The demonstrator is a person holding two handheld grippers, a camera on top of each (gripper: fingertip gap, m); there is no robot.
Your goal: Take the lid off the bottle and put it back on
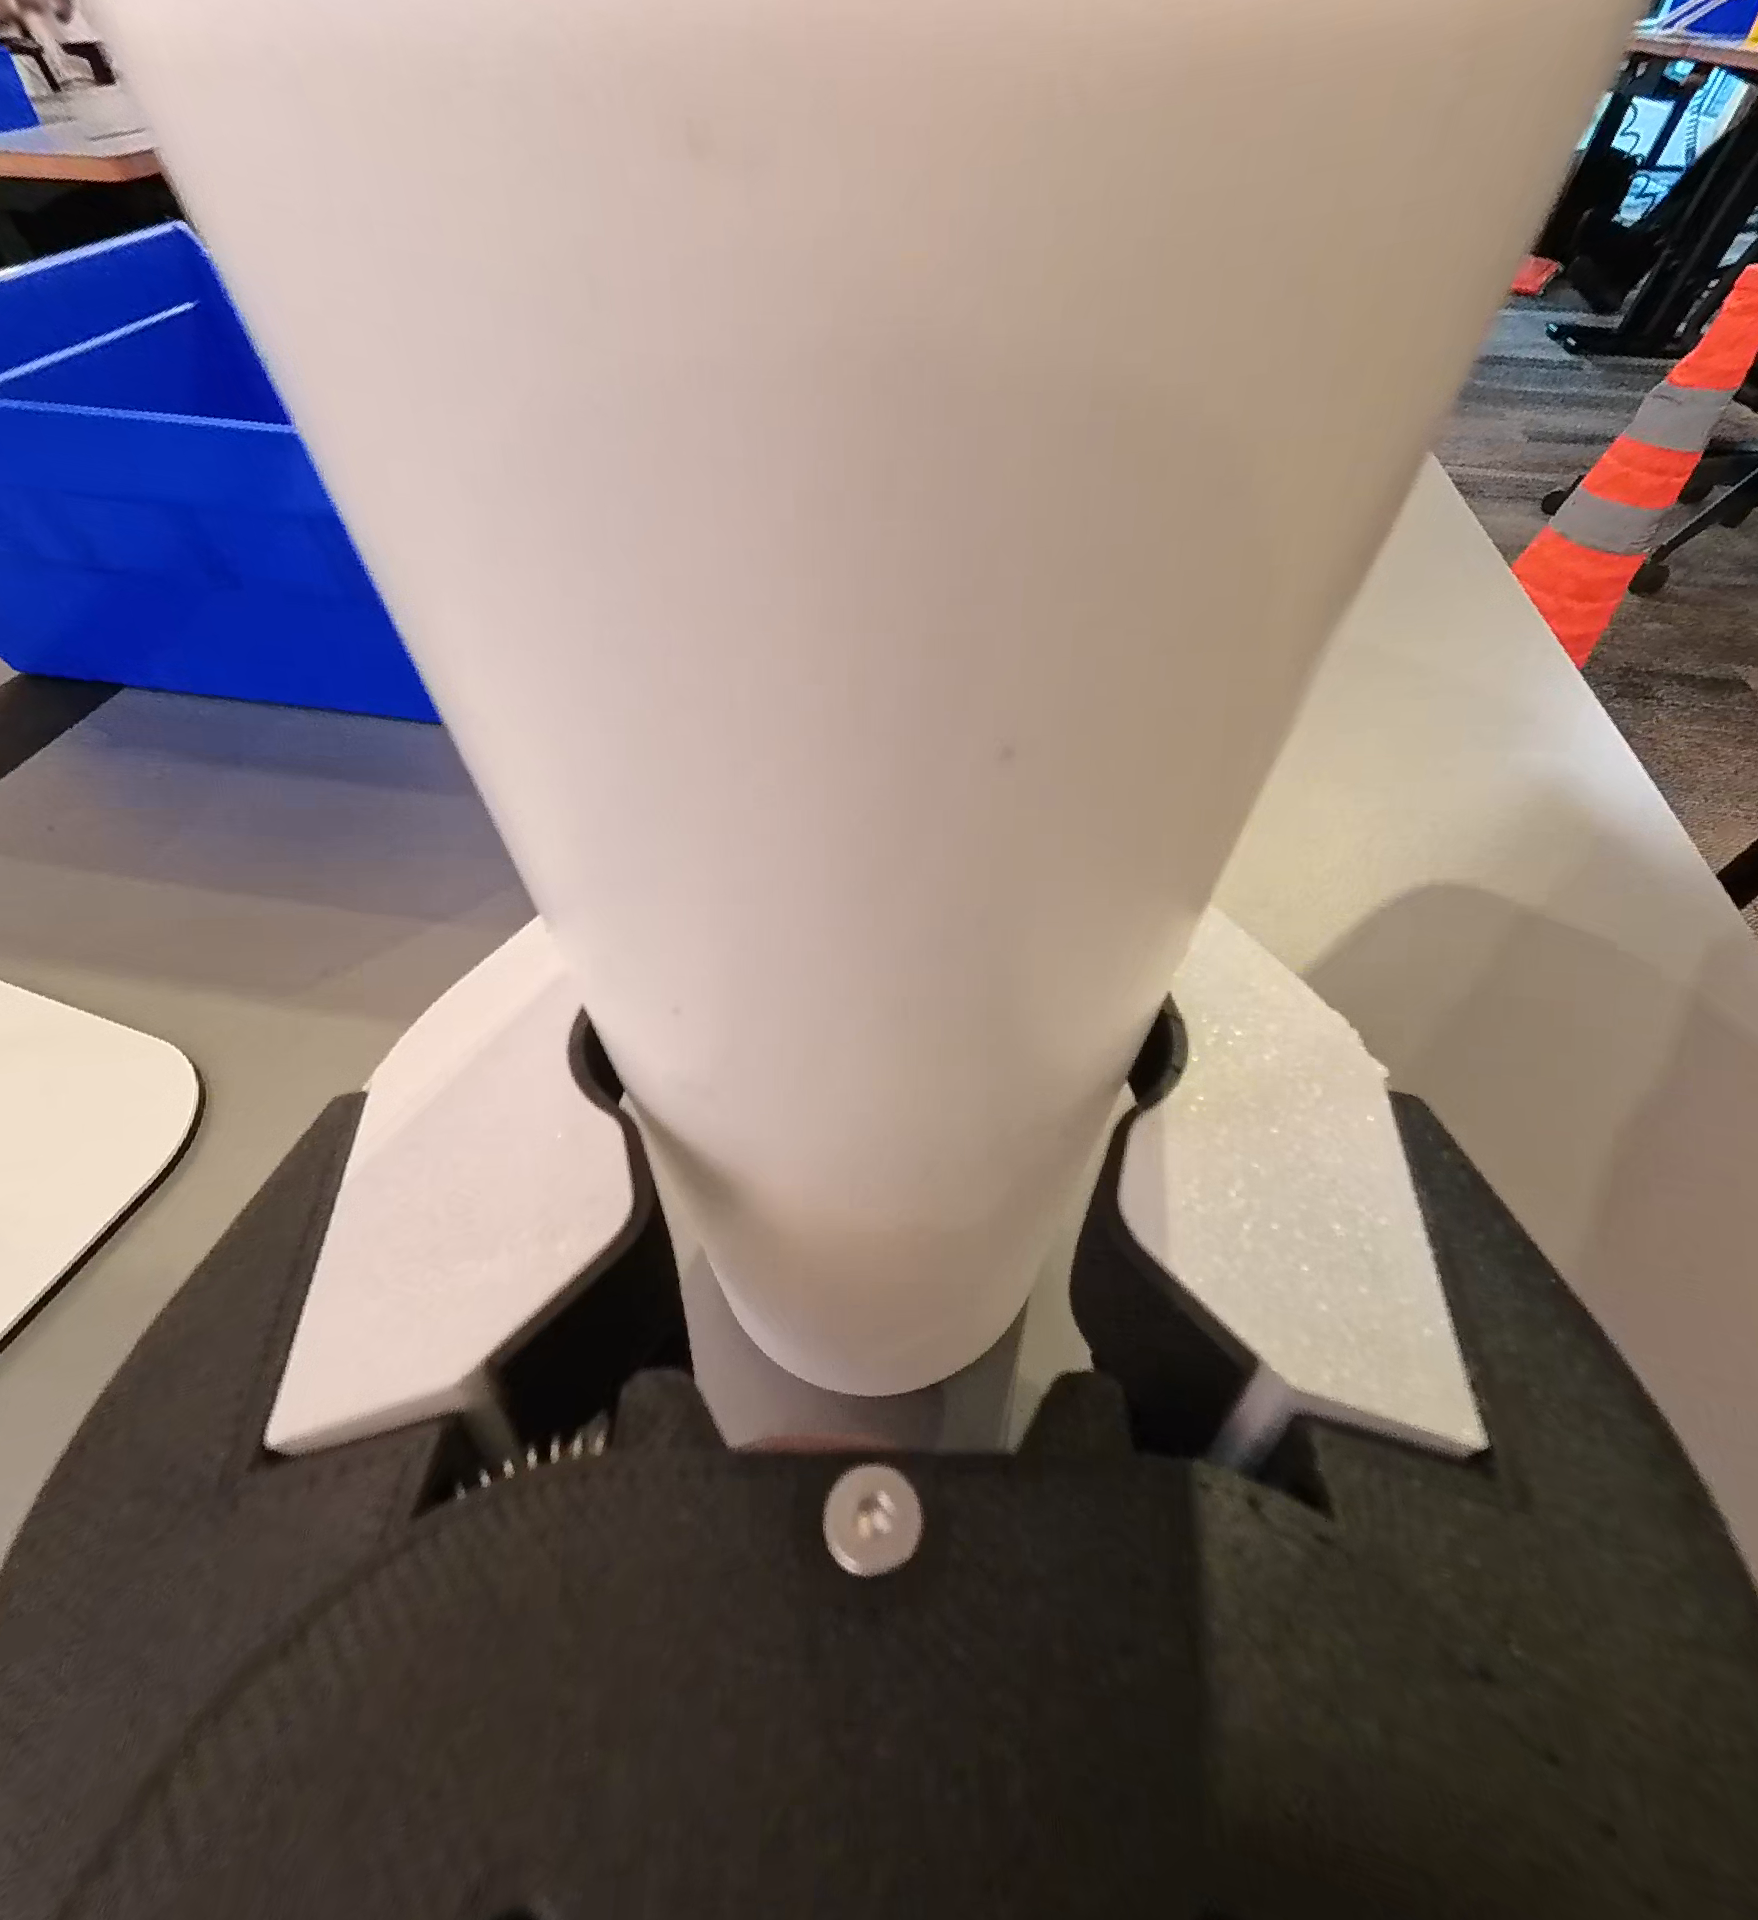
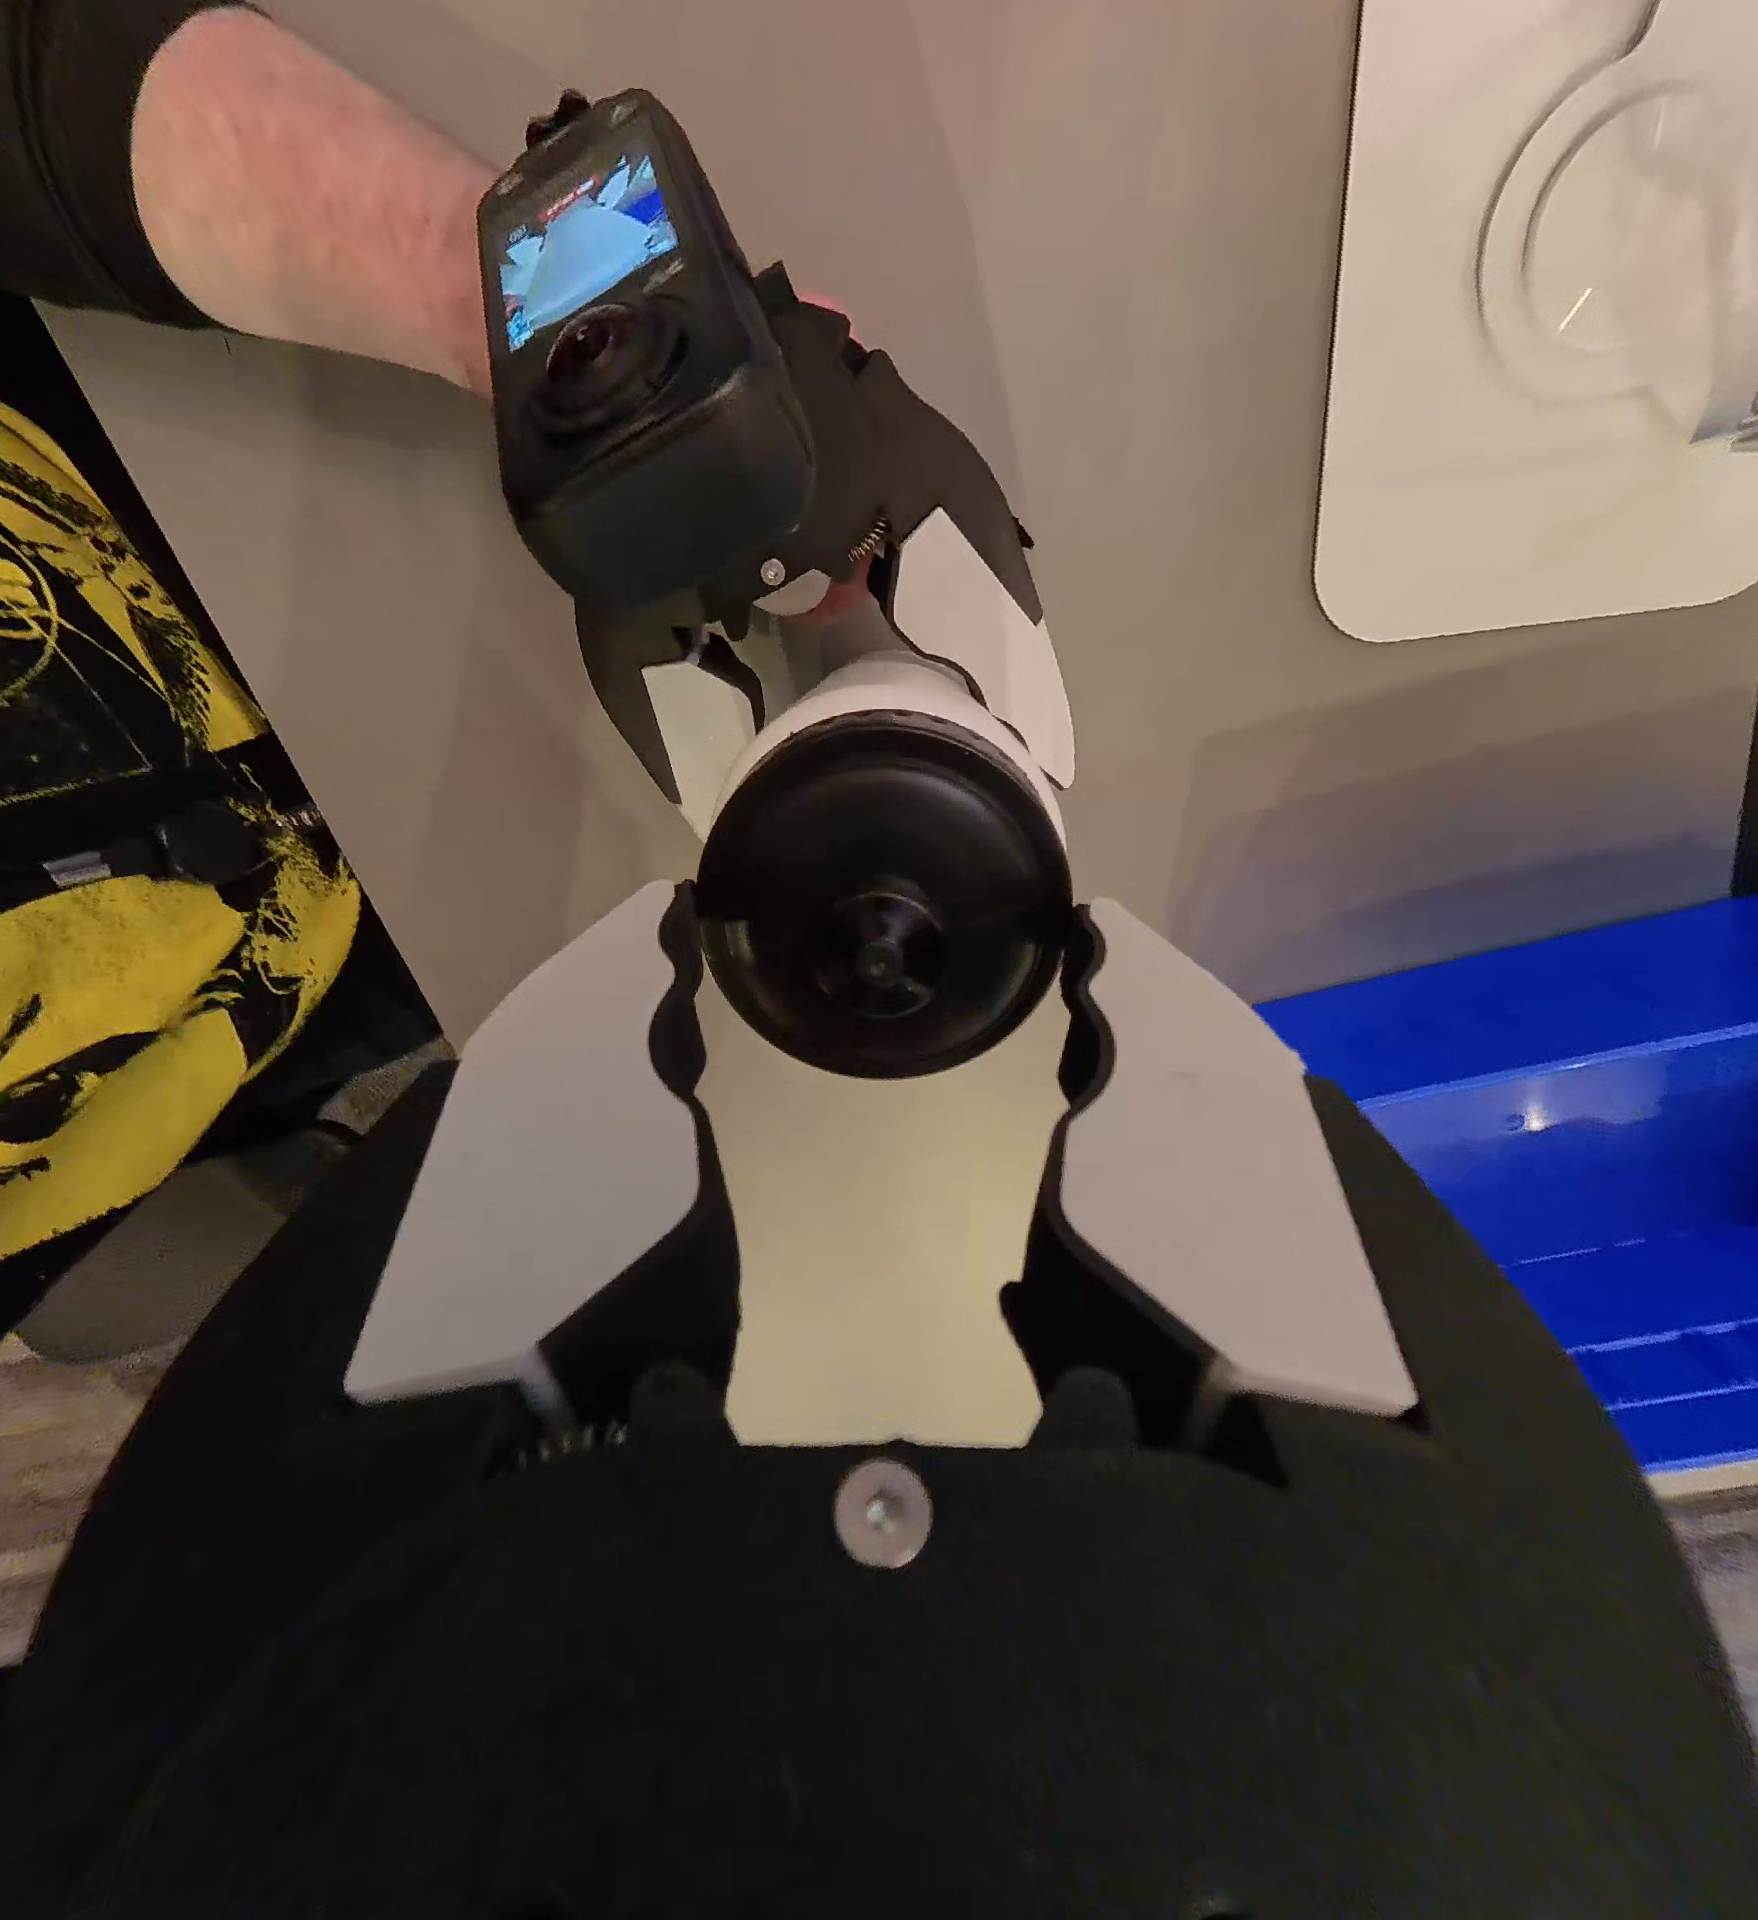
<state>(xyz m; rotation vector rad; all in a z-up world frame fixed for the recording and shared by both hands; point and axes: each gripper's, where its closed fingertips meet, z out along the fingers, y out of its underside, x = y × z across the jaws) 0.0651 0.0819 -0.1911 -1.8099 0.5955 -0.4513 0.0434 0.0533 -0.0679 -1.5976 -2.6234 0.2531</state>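
A white bottle (image 1: 854, 520) stands upright and fills the left wrist view; its top is out of frame there. My left gripper (image 1: 875, 1049) is shut on the bottle's lower body, just above the grey table. In the right wrist view I look down on the bottle's round black lid (image 2: 854, 831), which sits on the white bottle (image 2: 875, 696). My right gripper (image 2: 880, 920) is shut on the lid, one fingertip touching each side of its rim. The left gripper's fingers (image 2: 1000, 644) show below the lid, clamped on the bottle, with a person's hand behind them.
A blue bin (image 1: 127, 520) stands on the table to the left and also shows in the right wrist view (image 2: 1581, 1143). A white board (image 2: 1540, 416) carries a clear plastic piece. An orange cone (image 1: 1664, 457) stands on the floor past the table edge (image 1: 1581, 727). A person's arm (image 2: 283, 187) is near.
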